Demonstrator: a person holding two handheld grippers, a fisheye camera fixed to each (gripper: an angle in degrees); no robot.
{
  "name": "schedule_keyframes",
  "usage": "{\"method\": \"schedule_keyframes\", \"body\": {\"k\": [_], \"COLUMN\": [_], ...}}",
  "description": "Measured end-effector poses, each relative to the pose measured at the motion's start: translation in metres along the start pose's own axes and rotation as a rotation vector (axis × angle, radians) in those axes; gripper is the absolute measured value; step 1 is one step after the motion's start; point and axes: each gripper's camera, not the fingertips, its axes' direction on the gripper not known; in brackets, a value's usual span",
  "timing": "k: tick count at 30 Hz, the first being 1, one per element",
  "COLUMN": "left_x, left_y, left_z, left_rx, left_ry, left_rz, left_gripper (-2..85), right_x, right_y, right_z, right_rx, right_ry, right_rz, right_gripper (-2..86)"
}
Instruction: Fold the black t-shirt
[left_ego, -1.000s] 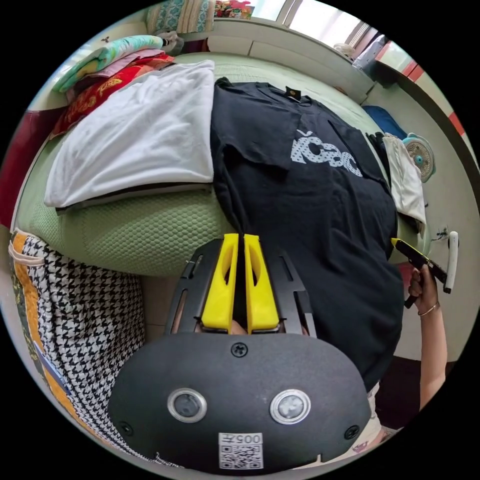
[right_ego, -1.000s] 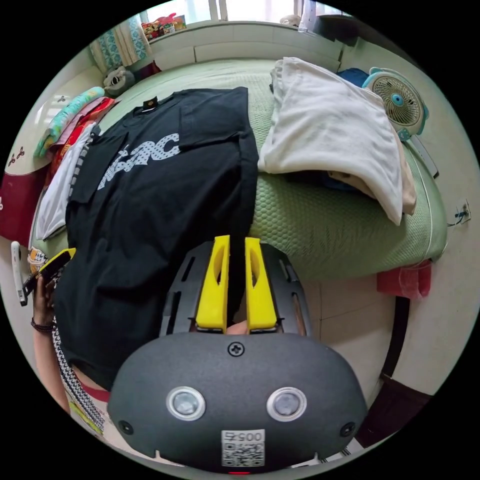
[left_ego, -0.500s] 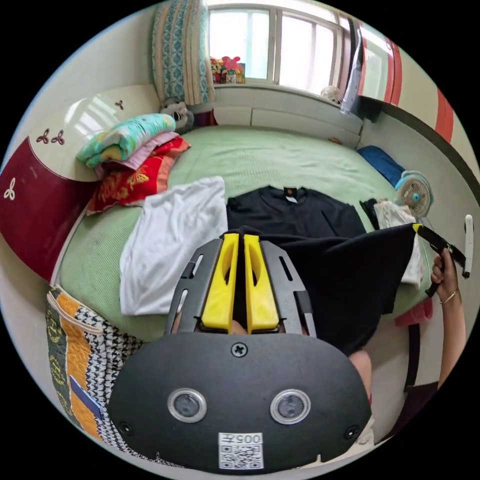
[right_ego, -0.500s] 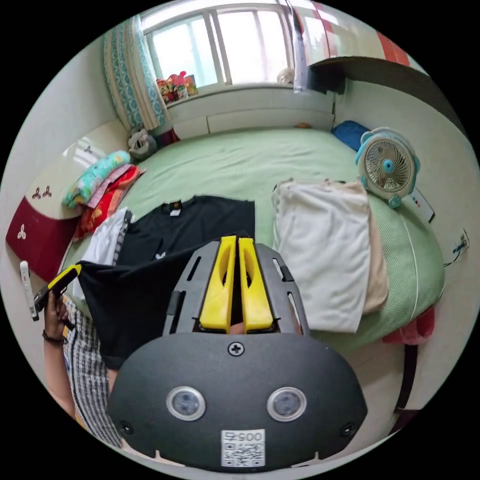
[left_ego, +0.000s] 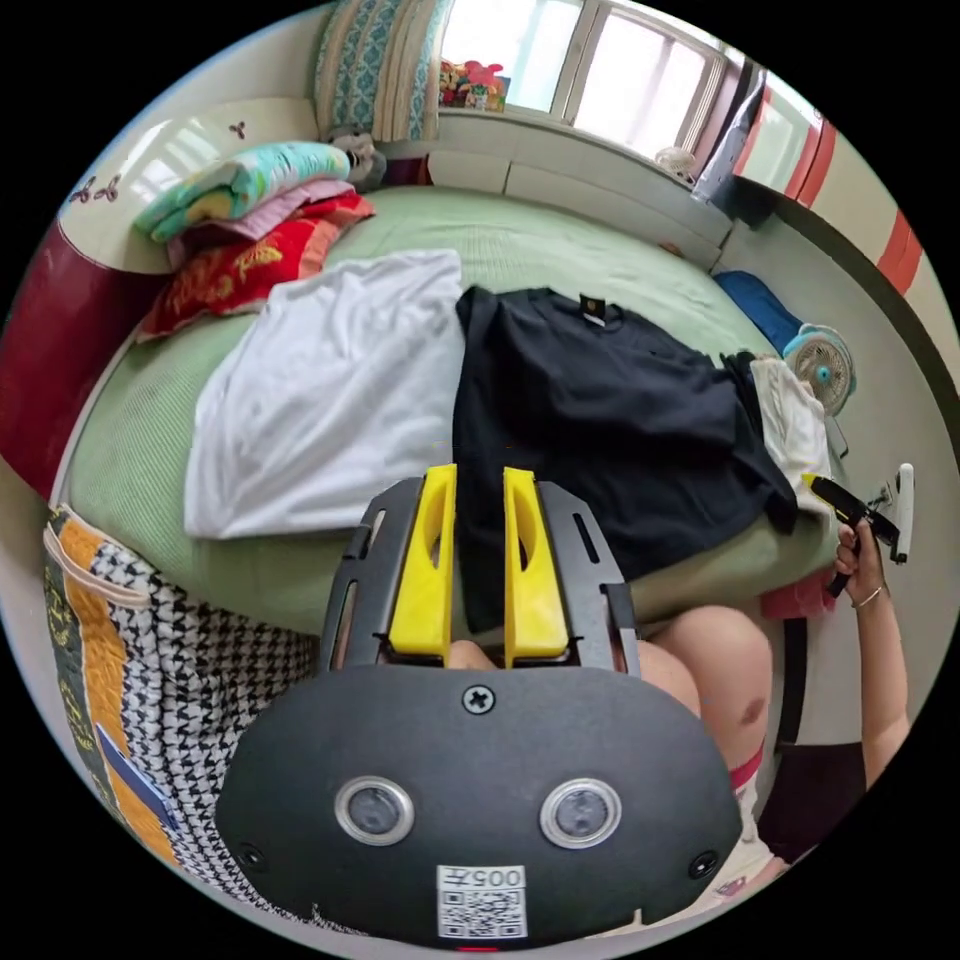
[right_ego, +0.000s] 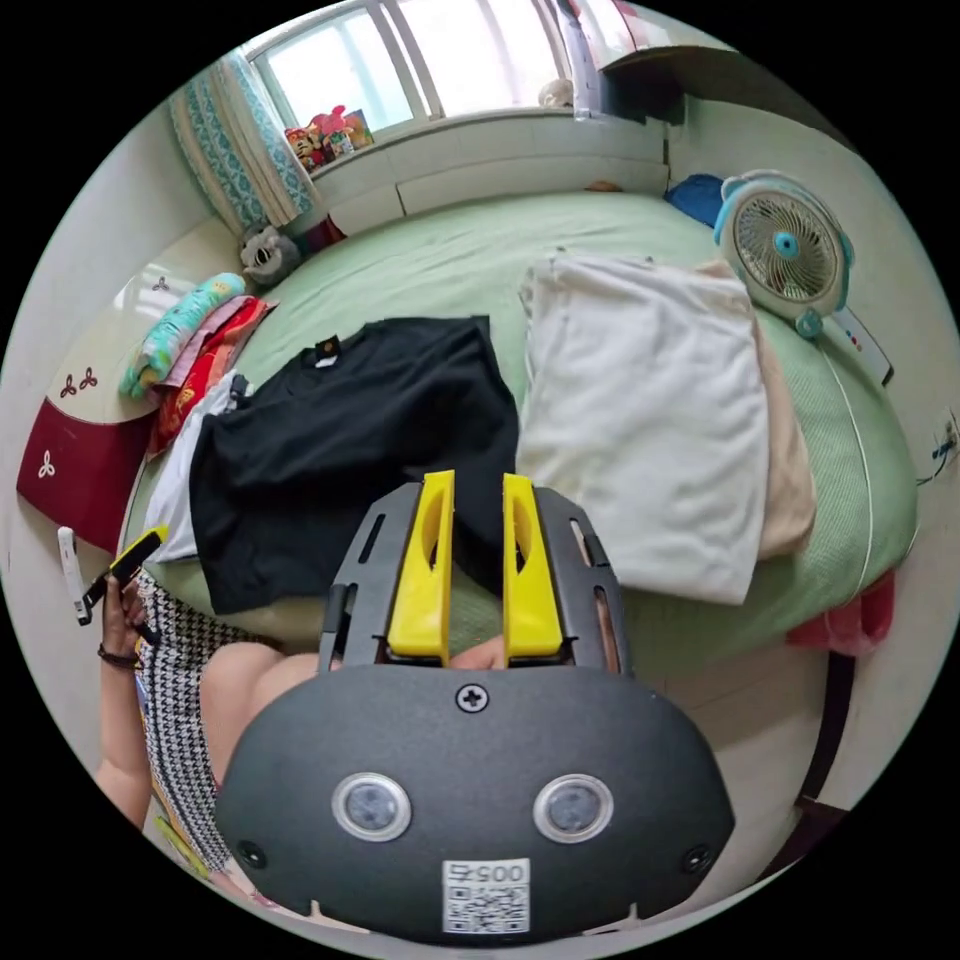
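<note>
The black t-shirt (left_ego: 600, 420) lies folded over on the green bed (left_ego: 540, 245), filling the middle of the left gripper view, its collar label toward the upper centre and its lower edge hanging a little over the mattress edge. The left gripper (left_ego: 478, 480) sits in the lower centre of that view with its yellow jaws spread apart; dark cloth shows in the gap behind them, but neither jaw presses on it. At the left of the frame a white garment (left_ego: 320, 400) lies flat, just beside the shirt, and a stack of colourful folded blankets (left_ego: 240, 210) sits at the upper left. In the right gripper view the black t-shirt (right_ego: 350, 450) lies left of centre, with the right gripper (right_ego: 472, 485) below it, its jaws likewise parted and gripping nothing. A folded white garment (right_ego: 650, 420) lies right of centre, and a small fan (right_ego: 785, 250) stands at the upper right. The person's bare knee (left_ego: 710, 650) shows at the lower right of the left gripper view.
</note>
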Motion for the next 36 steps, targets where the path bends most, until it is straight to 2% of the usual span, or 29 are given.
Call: {"method": "schedule_keyframes", "body": {"k": [6,11,15,20,24,28,36], "left_x": [0.002,0.012,0.021,0.035,0.044,0.044,0.053], "left_y": [0.042,0.055,0.064,0.077,0.091,0.108,0.132], "left_z": [0.012,0.01,0.002,-0.006,-0.027,-0.041,-0.099], "left_rx": [-0.071,-0.087,-0.077,-0.074,-0.09,-0.082,-0.084], "left_ry": [0.075,0.056,-0.025,-0.097,-0.144,-0.123,-0.117], "left_rz": [-0.012,-0.007,0.007,0.026,0.034,-0.032,-0.015], "left_gripper": [10.7,11.7,11.6,10.9,8.7,2.3,0.2], "right_x": [0.025,0.029,0.017,-0.005,-0.008,-0.005,-0.01], "right_y": [0.046,0.049,0.043,0.045,0.053,0.066,0.117], "right_z": [-0.008,0.0,0.006,0.001,-0.015,-0.045,-0.082], "right_rx": [-0.013,-0.046,-0.067,-0.082,-0.072,-0.036,-0.044], "right_ry": [0.006,0.021,0.039,0.054,0.072,0.096,0.077], "right_rz": [0.044,0.082,0.052,0.02,0.013,0.0,0.035], "right_gripper": [8.0,8.0,7.1,0.9,-0.6,-1.4,-1.6]}}
